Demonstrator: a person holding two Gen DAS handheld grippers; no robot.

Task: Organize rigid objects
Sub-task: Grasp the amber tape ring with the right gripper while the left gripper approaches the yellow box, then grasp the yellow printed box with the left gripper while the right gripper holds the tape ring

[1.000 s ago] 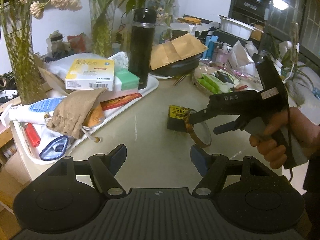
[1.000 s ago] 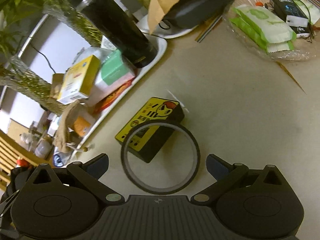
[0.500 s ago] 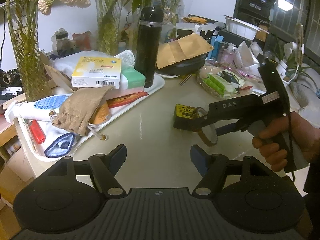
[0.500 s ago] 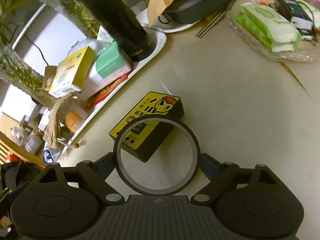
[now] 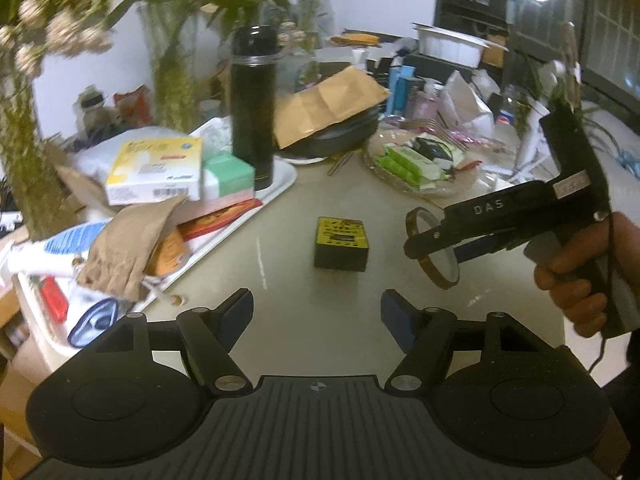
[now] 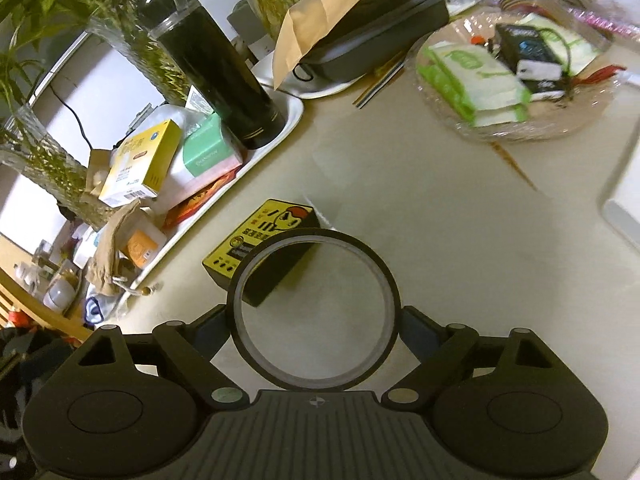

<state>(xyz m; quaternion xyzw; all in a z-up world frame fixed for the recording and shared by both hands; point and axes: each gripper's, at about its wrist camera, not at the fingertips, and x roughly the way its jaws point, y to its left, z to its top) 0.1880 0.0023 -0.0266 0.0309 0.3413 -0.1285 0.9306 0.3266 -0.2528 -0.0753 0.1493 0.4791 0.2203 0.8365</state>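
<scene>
My right gripper (image 6: 314,326) is shut on a dark tape ring (image 6: 313,248) and holds it above the table; it also shows in the left wrist view (image 5: 434,250), with the ring (image 5: 450,280) hanging in its fingers. A small black box with a yellow label (image 5: 341,242) lies on the table left of the ring, and sits just beyond the ring in the right wrist view (image 6: 264,236). My left gripper (image 5: 316,316) is open and empty, low over the table in front of the box.
A white tray (image 5: 286,184) at the left holds a black flask (image 5: 253,108), boxes and a cloth pouch (image 5: 124,244). A glass dish of green packets (image 6: 512,80) stands at the back right. A dark case under a brown envelope (image 5: 328,108) lies behind.
My right gripper closed on the tape ring and lifted it off the table, away from the box. The left gripper drew back a little and stays open.
</scene>
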